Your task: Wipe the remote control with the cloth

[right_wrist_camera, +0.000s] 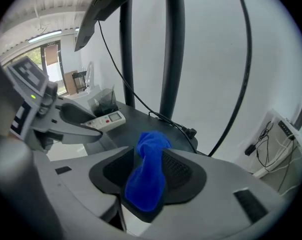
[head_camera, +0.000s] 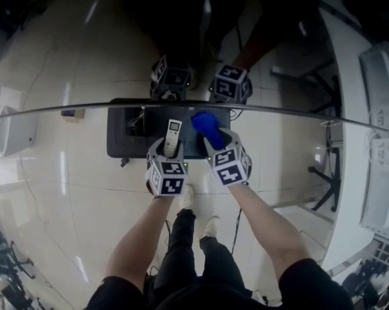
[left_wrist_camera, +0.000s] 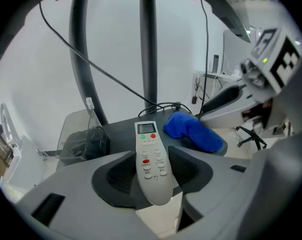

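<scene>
Left gripper [left_wrist_camera: 152, 167]: closed on the remote [head_camera: 173, 135], a pad on each long side, jaws fairly wide.
Remote: white, buttons up, screen end pointing away over the dark table [head_camera: 122, 144], near end sticking back past the jaws.
Right gripper [right_wrist_camera: 149, 176]: jaws were opening, with the cloth [head_camera: 206, 125] bunched loosely between them.
Cloth: blue, far end over the table, just right of the remote.

No legible text. remote control [left_wrist_camera: 152, 159]: print beside the buttons [left_wrist_camera: 153, 165] and a small display [left_wrist_camera: 146, 128] up top, all too small and blurred to read. No brand readable on it. Nothing readable on the worktop [left_wrist_camera: 121, 134] either.
</scene>
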Tool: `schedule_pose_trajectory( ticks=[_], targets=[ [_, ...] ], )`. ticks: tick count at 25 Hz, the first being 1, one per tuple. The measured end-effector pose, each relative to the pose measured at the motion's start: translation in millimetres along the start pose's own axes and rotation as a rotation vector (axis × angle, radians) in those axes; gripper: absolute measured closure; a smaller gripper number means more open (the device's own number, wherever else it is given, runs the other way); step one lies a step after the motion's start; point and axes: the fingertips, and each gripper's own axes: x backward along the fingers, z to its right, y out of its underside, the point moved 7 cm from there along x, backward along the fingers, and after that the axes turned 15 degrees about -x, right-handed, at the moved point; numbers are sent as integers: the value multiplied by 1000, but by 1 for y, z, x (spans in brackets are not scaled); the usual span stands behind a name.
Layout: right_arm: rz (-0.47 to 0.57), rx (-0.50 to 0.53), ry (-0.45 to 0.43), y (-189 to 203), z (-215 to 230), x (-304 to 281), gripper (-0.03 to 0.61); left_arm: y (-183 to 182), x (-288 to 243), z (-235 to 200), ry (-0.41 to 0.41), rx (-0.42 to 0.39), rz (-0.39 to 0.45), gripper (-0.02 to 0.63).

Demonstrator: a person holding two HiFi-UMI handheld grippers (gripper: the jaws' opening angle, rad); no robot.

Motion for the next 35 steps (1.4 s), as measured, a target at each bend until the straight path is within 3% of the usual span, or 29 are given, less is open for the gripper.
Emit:
schedule_pose_trajectory(
  ticks=[7, 14, 16, 19, 23, 28, 32, 35],
  targets=[
    [-120, 55, 55, 19, 5, -52, 373, -8, 36, 6, 1, -22, 73, 405],
    [-131, 75, 74, 20, 7, -71, 373, -10, 58, 4, -24, -36, 94, 405],
    [-132, 77, 81, 21, 8, -71, 422, -12, 63, 5, -34, -46, 102, 405],
    [-131, 62, 78, 18, 11, -57, 446, -18, 75, 4, -53, -62, 119, 405],
    [-37, 34, 27, 2, 4, -4, 453, -30, 103, 5, -81, -90, 148, 405],
    [159, 37, -104, -36, -24, 113, 454, -52, 157, 17, -102, -179, 212, 405],
    [309, 170, -270, -67, -60, 225, 454, -81, 210, 35, -114, -307, 288, 405],
    [327, 323, -387, -76, -95, 290, 456, -106, 253, 52, -132, -426, 343, 405]
  ],
)
